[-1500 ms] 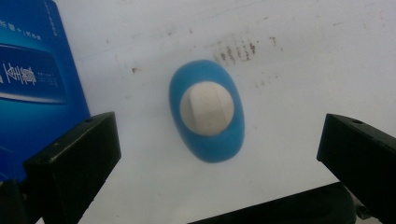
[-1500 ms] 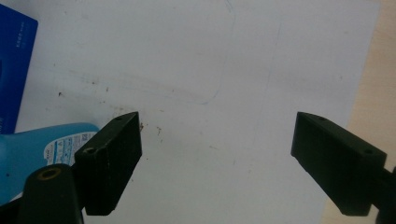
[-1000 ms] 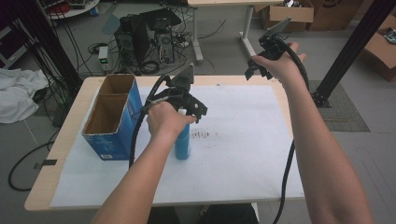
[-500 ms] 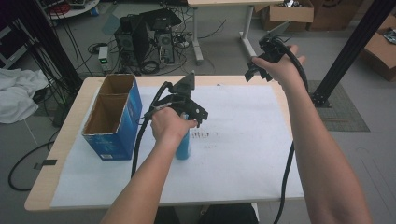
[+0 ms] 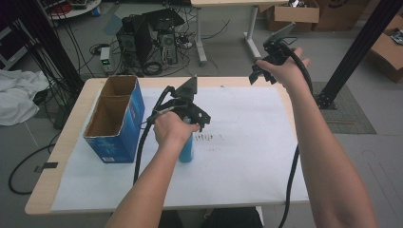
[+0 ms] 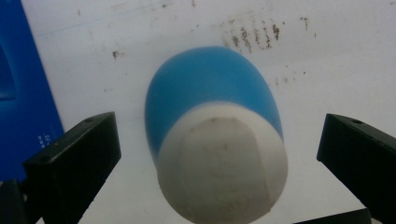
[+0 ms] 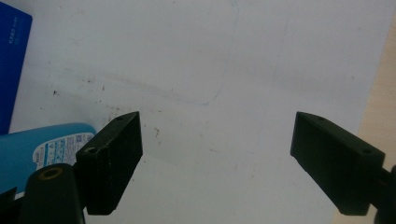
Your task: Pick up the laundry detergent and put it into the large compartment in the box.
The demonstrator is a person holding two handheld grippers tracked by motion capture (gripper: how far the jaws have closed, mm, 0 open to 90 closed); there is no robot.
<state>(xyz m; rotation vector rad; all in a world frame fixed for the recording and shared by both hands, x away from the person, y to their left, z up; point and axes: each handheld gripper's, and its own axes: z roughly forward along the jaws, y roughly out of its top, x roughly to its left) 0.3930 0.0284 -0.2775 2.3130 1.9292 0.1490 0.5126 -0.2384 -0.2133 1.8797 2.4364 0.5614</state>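
Blue bottle with a white cap stands upright on the white paper sheet, just right of the blue cardboard box, not touching it. Left gripper hangs directly above the bottle; in the left gripper view its jaws are spread wide, one on each side of the cap, clear gaps both sides, no contact. Smudge marks on the paper sit just beyond the bottle, on the side away from the box. Box is open-topped, two compartments, standing at the paper's left edge. Right gripper is held up well away from the box, over the table's far right corner; in the right gripper view its jaws are spread wide with nothing but bare paper between them, and the bottle's labelled side shows behind its left jaw.
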